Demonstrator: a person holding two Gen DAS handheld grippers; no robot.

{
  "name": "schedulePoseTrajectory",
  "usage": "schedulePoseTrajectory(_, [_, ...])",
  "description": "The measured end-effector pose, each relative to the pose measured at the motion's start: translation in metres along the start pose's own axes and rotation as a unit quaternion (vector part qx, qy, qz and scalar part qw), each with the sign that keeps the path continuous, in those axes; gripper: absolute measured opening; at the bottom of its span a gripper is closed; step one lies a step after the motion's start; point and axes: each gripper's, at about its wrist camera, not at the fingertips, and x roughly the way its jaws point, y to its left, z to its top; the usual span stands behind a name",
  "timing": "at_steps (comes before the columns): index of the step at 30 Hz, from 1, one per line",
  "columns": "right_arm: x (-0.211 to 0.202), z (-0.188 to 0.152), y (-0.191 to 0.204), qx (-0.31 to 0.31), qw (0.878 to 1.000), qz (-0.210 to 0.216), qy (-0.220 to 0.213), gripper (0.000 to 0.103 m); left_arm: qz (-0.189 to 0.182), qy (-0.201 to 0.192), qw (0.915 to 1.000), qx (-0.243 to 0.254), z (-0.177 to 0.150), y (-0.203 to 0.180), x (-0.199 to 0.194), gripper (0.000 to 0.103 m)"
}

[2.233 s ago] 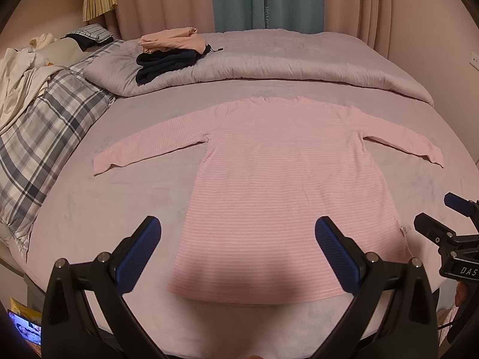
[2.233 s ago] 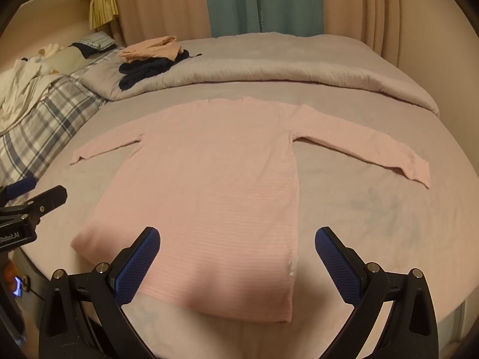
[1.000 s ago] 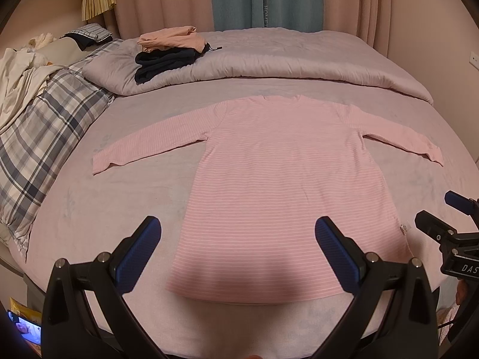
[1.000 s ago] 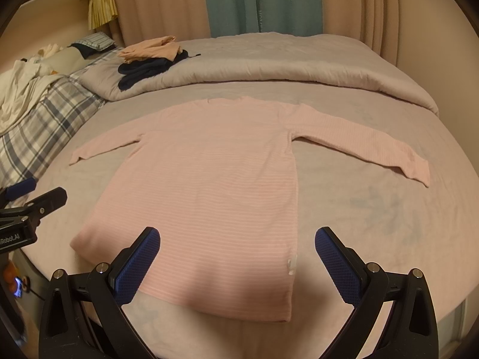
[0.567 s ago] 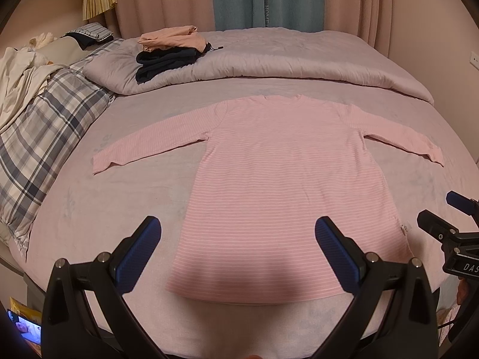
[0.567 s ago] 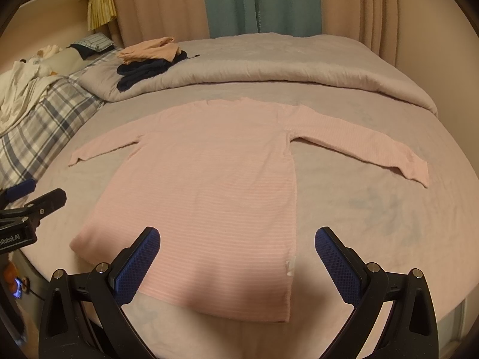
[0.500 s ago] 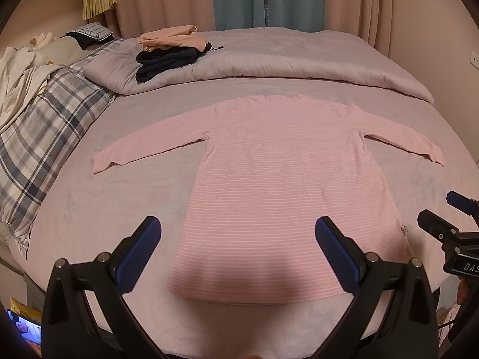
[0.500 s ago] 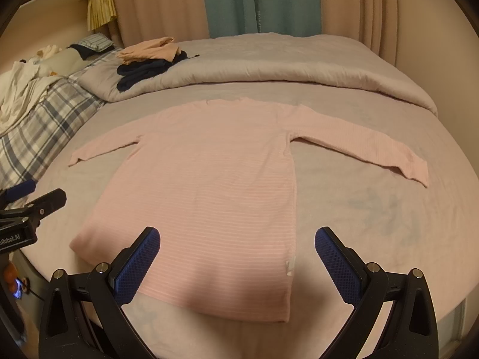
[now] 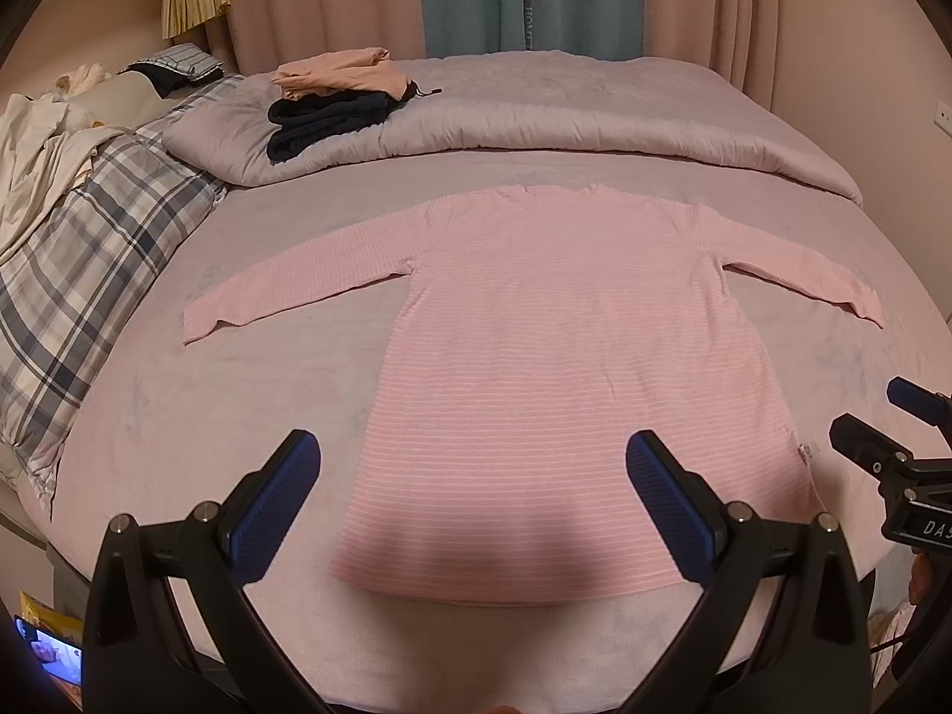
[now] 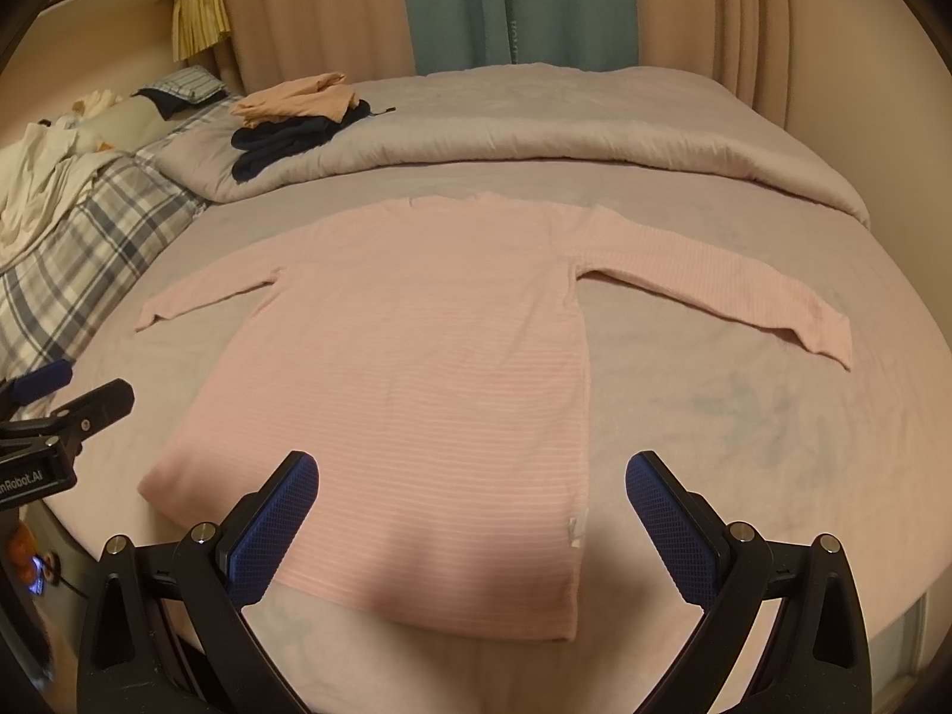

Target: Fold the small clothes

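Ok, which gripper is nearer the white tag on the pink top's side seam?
Right. The white tag lies between the right gripper fingers, nearer its right one. The left gripper hangs over the pink top hem's middle; the tag is off to its right.

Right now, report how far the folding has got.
Done: the pink striped top lies spread flat on the bed, both sleeves out; a stack of folded clothes sits on the duvet behind. In hand: nothing, the left gripper and right gripper are open, short of the hem. Left: every fold of this top.
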Motion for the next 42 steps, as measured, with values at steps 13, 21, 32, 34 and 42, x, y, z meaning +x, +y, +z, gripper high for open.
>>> schedulePoseTrajectory(13, [0.009, 0.0, -0.023, 0.061, 0.997, 0.05, -0.013, 0.102, -0.047, 0.029, 0.9963, -0.066, -0.001, 0.017, 0.026, 0.103])
schedulePoseTrajectory(21, [0.052, -0.027, -0.147, 0.312, 0.945, 0.1, -0.016, 0.102, -0.133, 0.063, 0.9788, -0.142, 0.003, 0.024, 0.064, 0.103])
schedulePoseTrajectory(32, [0.076, -0.041, -0.285, 0.496, 0.863, 0.048, -0.081, 0.098, -0.228, 0.086, 0.9419, -0.231, 0.019, 0.021, 0.123, 0.103])
schedulePoseTrajectory(34, [0.086, -0.035, -0.298, 0.513, 0.852, 0.044, -0.093, 0.092, -0.222, 0.093, 0.9428, -0.23, 0.022, 0.016, 0.131, 0.103])
schedulePoseTrajectory(42, [0.123, 0.001, -0.342, 0.547, 0.828, 0.006, -0.123, 0.035, -0.244, 0.117, 0.9311, -0.244, 0.036, 0.009, 0.164, 0.103])
